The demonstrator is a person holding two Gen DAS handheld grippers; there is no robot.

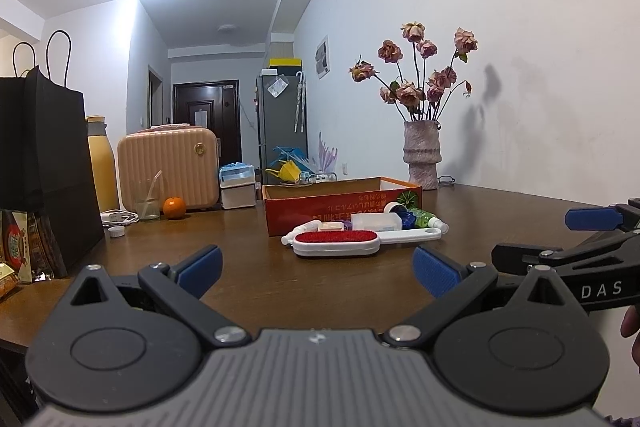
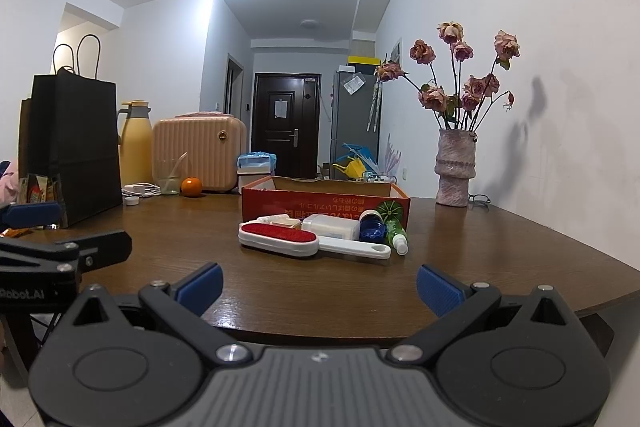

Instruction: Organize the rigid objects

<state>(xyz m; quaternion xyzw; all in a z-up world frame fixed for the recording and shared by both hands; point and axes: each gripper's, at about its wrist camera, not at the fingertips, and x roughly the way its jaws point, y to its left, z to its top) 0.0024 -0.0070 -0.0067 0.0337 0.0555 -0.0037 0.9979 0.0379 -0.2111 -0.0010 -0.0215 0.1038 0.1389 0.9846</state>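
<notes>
Both tools were held low over the near edge of the brown table [image 2: 500,239], side by side. Left gripper [image 1: 316,269]: fingers spread wide, nothing between them. Right gripper [image 2: 318,289]: likewise spread, empty.

Task items sat clustered at 12 o'clock from each gripper, well apart from both. The lint brush [image 2: 280,238], red face up, lay nearest, with its white handle pointing toward 3 o'clock. Just behind it were a white box [image 2: 331,225], a blue cap [image 2: 372,229] and a green bottle [image 2: 394,233] lying on its side. The open orange cardboard box [image 2: 320,203] stood directly behind the cluster. A vase of dried roses [image 2: 456,167] stood at 2 o'clock.
</notes>
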